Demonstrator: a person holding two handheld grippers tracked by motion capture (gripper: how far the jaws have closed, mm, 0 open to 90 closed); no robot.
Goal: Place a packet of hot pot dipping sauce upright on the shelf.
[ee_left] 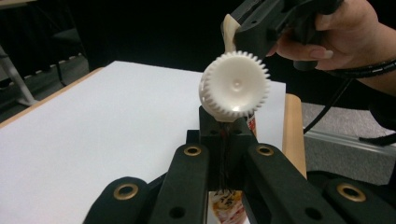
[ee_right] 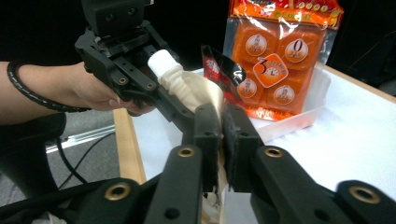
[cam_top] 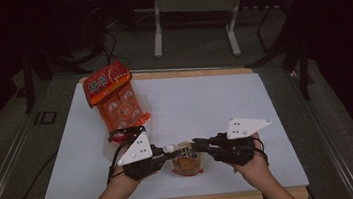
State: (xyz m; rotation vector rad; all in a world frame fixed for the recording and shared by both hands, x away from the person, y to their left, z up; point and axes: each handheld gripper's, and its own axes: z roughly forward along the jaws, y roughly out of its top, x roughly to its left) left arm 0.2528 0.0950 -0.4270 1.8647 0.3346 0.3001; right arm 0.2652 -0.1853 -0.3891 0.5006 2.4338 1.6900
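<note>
At the far left corner of the worktop [cam_top: 215, 100] a pack of orange jelly cups [cam_top: 115, 95] leans in a clear tray, well apart from the work. Near the front edge, about midway along it, the left tongs [cam_top: 166, 151] are clamped on the spout end of a small drink pouch [cam_top: 187, 161]; in the left gripper view the white toothed cap [ee_left: 236, 84] sits just past the closed jaws, so the grip looks to be on the neck below it. To the right, the right tongs [cam_top: 197, 144] are pinched shut on the pouch's foil body, seen pressed between the jaws in the right gripper view, with the ribbed spout [ee_right: 175, 77] beyond. The step in hand is probably steadying the pouch between both grips so the cap can be worked off. To do it well, the left grip should stay firm on the rigid neck, not the cap teeth; the right should hold the foil without squeezing hard, since pressure on the body could push liquid out once it opens. Keeping the spout tilted upward helps.
</note>
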